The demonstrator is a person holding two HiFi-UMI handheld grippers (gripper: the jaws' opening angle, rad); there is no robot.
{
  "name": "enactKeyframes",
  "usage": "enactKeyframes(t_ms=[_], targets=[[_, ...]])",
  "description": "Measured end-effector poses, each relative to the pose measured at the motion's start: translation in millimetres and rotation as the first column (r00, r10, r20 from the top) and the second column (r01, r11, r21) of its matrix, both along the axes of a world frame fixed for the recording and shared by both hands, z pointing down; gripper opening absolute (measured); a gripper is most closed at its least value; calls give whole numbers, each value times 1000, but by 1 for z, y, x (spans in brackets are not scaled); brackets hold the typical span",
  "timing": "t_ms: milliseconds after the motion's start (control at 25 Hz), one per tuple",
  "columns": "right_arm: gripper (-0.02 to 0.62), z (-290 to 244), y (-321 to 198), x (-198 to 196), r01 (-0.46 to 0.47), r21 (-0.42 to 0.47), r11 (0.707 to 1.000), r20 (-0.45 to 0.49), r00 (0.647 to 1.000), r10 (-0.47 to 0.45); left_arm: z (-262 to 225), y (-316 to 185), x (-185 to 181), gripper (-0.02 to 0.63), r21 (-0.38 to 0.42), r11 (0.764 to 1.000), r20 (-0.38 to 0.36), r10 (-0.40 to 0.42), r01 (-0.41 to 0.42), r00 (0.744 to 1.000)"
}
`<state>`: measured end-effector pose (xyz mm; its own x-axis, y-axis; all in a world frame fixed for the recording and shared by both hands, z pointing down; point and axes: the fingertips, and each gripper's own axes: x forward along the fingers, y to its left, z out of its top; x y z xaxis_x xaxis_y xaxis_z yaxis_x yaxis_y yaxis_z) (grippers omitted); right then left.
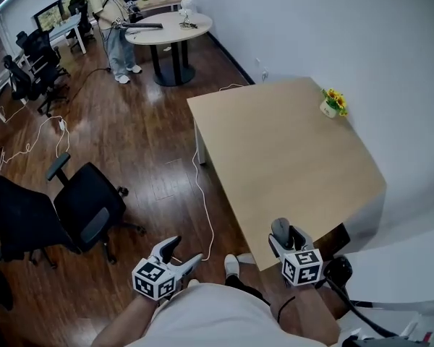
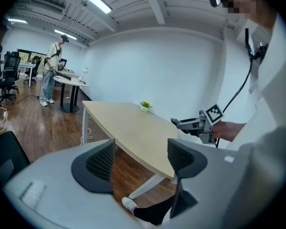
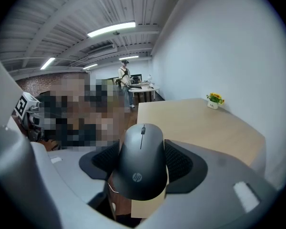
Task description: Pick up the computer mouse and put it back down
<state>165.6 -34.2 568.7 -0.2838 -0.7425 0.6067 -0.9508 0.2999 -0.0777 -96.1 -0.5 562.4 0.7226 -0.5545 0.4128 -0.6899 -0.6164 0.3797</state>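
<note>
Mouse point(image 3: 143, 159) is sitting clamped btwn the right gripper's point(image 1: 283, 238) jaws, hanging over the table's point(image 1: 289, 157) near corner & seemingly clear of the top, while the left gripper point(image 1: 186, 250) is hovering w/ jaws apart, empty, over the floor point(image 1: 152, 143).

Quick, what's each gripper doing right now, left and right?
Left gripper: open, nothing between its jaws.
Right gripper: closed, holding the computer mouse.
</note>
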Motion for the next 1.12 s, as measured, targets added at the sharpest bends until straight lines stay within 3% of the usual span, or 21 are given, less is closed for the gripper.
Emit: enactKeyframes(t_ms=[520,760,1120], targets=[[298,-54,61,-32,-1,62,998,13,1000,0,-8,28,-7,316,33,996,-19,82,-81,996],[298,-51,75,-43,-5,55,998,17,1000,4,-9,37,-17,318,25,997,-44,70,-68,997],[298,-44,81,-49,-7,41,999,14,1000,7,-3,45,-36,319,8,998,-25,55,-55,998]])
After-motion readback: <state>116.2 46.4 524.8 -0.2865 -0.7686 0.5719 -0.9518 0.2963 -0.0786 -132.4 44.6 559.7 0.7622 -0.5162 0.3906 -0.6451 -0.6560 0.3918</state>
